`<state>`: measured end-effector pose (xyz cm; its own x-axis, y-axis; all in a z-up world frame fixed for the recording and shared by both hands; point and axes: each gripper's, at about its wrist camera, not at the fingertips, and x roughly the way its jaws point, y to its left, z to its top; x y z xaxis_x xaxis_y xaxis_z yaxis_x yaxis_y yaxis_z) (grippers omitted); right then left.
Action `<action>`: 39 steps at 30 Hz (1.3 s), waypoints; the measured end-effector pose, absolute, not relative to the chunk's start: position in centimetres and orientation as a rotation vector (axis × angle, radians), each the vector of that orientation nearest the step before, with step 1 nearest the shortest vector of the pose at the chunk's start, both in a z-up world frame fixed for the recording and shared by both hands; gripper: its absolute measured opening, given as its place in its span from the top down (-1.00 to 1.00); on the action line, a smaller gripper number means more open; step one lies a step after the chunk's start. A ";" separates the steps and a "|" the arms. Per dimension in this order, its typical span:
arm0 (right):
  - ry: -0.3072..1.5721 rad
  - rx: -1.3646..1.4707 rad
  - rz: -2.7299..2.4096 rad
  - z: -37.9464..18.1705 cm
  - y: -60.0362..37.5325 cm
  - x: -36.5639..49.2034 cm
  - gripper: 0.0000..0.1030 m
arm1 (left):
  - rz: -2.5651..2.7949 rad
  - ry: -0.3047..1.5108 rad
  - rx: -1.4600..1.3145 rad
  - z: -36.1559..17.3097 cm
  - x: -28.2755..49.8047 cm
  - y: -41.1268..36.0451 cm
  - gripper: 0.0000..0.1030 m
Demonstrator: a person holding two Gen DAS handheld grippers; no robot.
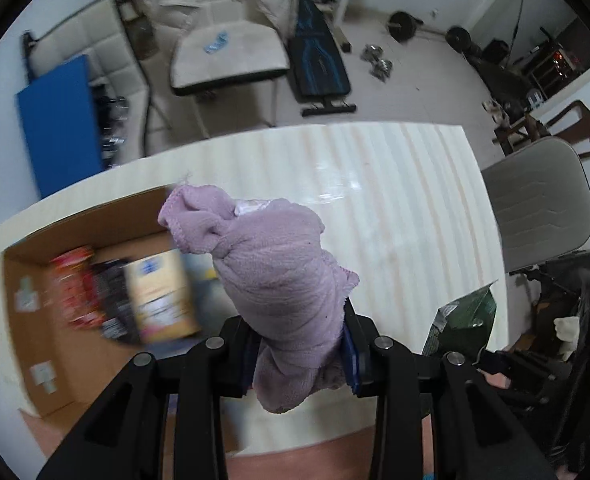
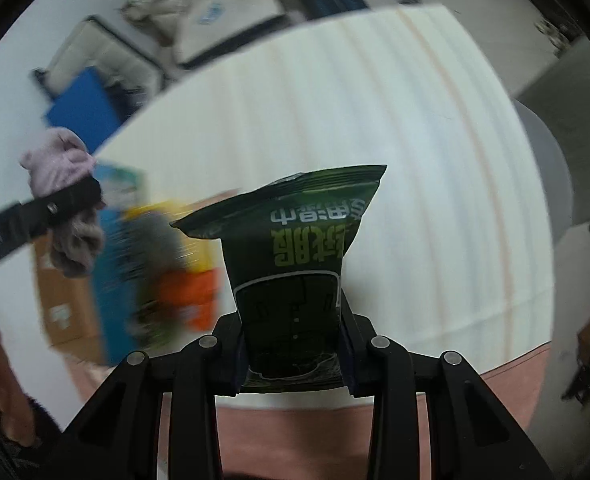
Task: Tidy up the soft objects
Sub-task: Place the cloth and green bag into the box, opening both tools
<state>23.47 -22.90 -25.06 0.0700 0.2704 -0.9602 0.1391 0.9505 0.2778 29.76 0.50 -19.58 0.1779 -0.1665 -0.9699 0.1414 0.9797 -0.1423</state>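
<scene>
The big pale surface (image 1: pixel 375 184) fills most of both views. On its left side sits a cardboard box (image 1: pixel 39 320), open at the top, with blurry packets already lying inside. The left gripper (image 1: pixel 301 354) is squeezed tight on a purple towel (image 1: pixel 279 276), bunched up in a soft lump that sticks up and forward from the jaws. The box lies just to the left of this towel and lower down, so the left gripper is the nearer one to it. The right gripper (image 2: pixel 293 354) is clamped on a dark green packet (image 2: pixel 295 240), which stands tall between its jaws. From there the box is farther off to the left, past the left gripper. I think the towel should go in first, with a short move left and down.
</scene>
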 end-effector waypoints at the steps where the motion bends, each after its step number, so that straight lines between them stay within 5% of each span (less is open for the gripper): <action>1: 1.498 0.335 0.135 -24.2 -21.1 23.0 0.26 | -0.203 1.368 -0.013 -18.9 29.1 2.0 0.39; 9: 1.519 0.307 0.337 -21.6 -6.0 23.4 0.26 | 0.010 1.410 0.015 -18.7 28.0 18.5 0.39; 15: 1.600 0.297 0.353 -25.4 4.0 24.7 0.26 | 0.080 1.542 -0.046 -23.5 31.0 26.9 0.39; 25: 1.692 0.256 0.267 -32.4 10.0 27.1 0.26 | 0.113 1.699 -0.029 -31.8 35.5 30.3 0.38; 32: 1.832 0.138 0.207 -37.4 11.7 27.8 0.21 | 0.180 1.809 0.010 -35.9 36.4 31.0 0.19; 36: 1.806 0.094 0.191 -37.5 11.9 28.0 -0.49 | 0.178 1.794 0.018 -35.9 36.2 31.1 -0.04; 39: 1.801 0.082 0.186 -37.4 11.9 28.0 -0.57 | 0.188 1.763 -0.003 -35.1 36.0 31.3 -0.23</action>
